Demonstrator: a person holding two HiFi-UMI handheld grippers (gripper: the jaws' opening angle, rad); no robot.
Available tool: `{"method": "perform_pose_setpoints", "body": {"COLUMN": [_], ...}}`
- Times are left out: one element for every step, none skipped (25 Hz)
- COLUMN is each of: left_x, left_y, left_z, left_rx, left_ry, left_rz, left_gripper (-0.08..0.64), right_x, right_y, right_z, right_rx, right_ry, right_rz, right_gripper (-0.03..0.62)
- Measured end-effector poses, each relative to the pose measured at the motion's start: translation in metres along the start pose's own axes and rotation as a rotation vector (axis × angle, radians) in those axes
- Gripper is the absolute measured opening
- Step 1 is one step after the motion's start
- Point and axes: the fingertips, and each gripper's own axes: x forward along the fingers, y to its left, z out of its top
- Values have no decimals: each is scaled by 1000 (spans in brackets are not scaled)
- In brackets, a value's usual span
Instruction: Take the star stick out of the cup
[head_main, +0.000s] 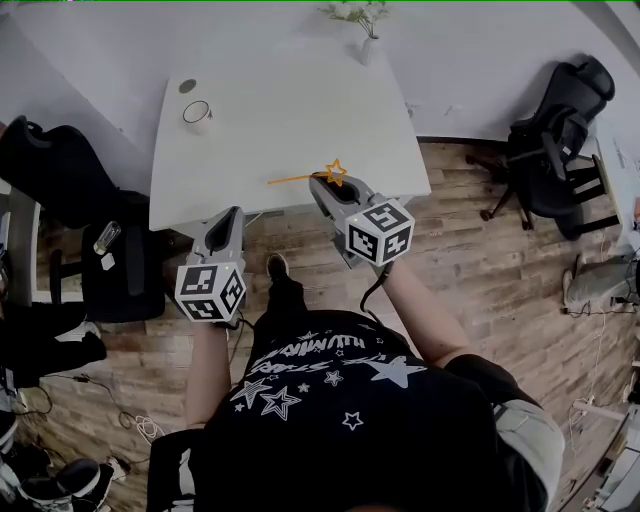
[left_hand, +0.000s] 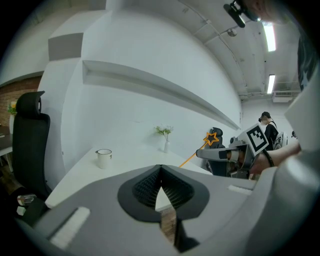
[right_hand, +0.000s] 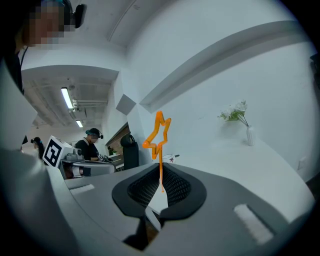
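Note:
My right gripper (head_main: 318, 183) is shut on an orange star stick (head_main: 335, 172) and holds it in the air over the front edge of the white table (head_main: 300, 110). In the right gripper view the stick's star (right_hand: 158, 134) rises just above the closed jaws (right_hand: 161, 186). The white cup (head_main: 197, 115) stands at the table's far left, well away from the stick. The left gripper view shows the cup (left_hand: 103, 158) far ahead and the star (left_hand: 214, 137) at the right. My left gripper (head_main: 232, 215) is shut and empty near the table's front left edge.
A small white vase with green sprigs (head_main: 367, 45) stands at the table's back edge. A black office chair (head_main: 555, 135) is to the right on the wooden floor, and dark seating (head_main: 60, 175) to the left. Another person (right_hand: 91, 145) works in the background.

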Motion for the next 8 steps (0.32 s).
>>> {"method": "perform_pose_setpoints", "body": {"left_x": [-3, -6, -9, -12, -14, -16, -19, -21], "left_y": [-2, -4, -6, -8, -9, -11, -14, -16], "left_z": [-1, -2, -3, -4, -4, -5, -5, -6], "left_rx": [0, -1, -1, -1, -1, 0, 0, 1], "left_ry": [2, 3, 3, 3, 3, 2, 1, 1], "left_rz": [1, 2, 3, 4, 4, 5, 5, 5], "left_gripper": [3, 3, 3, 3, 3, 3, 3, 3], "right_x": [-4, -7, -10, -13, -16, -18, -21, -24], "right_y": [2, 4, 6, 7, 9, 10, 11, 12], "right_z": [-1, -2, -3, -4, -4, -5, -5, -6], "right_rx": [2, 2, 3, 3, 3, 4, 4, 5], "right_ry": [0, 1, 1, 1, 0, -1, -1, -1], "right_rz": [0, 0, 0, 0, 0, 0, 0, 0], "right_gripper": [31, 31, 31, 31, 31, 31, 31, 31]}}
